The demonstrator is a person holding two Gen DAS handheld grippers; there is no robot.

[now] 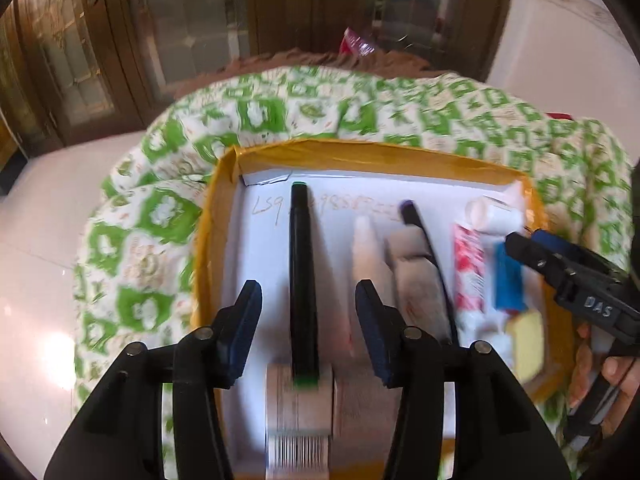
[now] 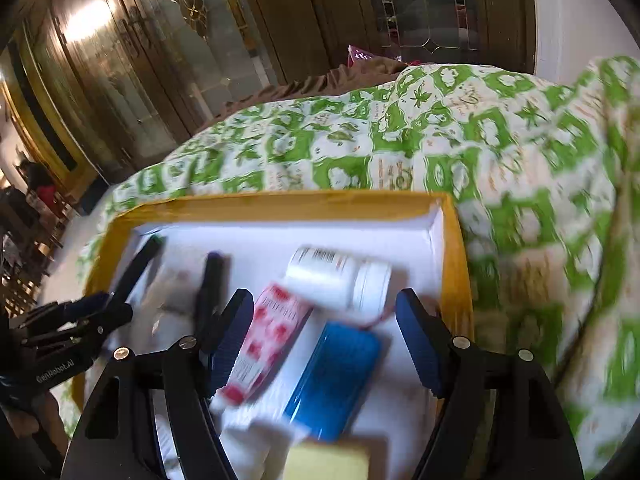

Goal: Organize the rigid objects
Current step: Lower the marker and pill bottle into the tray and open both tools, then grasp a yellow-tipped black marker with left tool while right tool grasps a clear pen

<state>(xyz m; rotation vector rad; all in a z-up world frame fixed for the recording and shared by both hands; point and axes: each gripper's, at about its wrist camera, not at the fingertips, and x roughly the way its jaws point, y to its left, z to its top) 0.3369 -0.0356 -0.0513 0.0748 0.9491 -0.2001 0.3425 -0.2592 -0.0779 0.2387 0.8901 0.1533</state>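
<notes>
yellow tray (image 2: 256, 205) rests on green-patterned bedspread (image 2: 500, 152).

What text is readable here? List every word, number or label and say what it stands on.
"DAS": right gripper body.
"GenRobot.AI": left gripper body.
"LS9...": handwriting on the tray floor; the rest is blurred.
White bottle label and brown box barcodes: too blurred to read.

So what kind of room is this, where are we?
Probably a home, likely a bedroom or living room. The tray sits on a green patterned quilt, a dark wooden cabinet with glass doors stands behind, and the floor is pale tile.
</notes>
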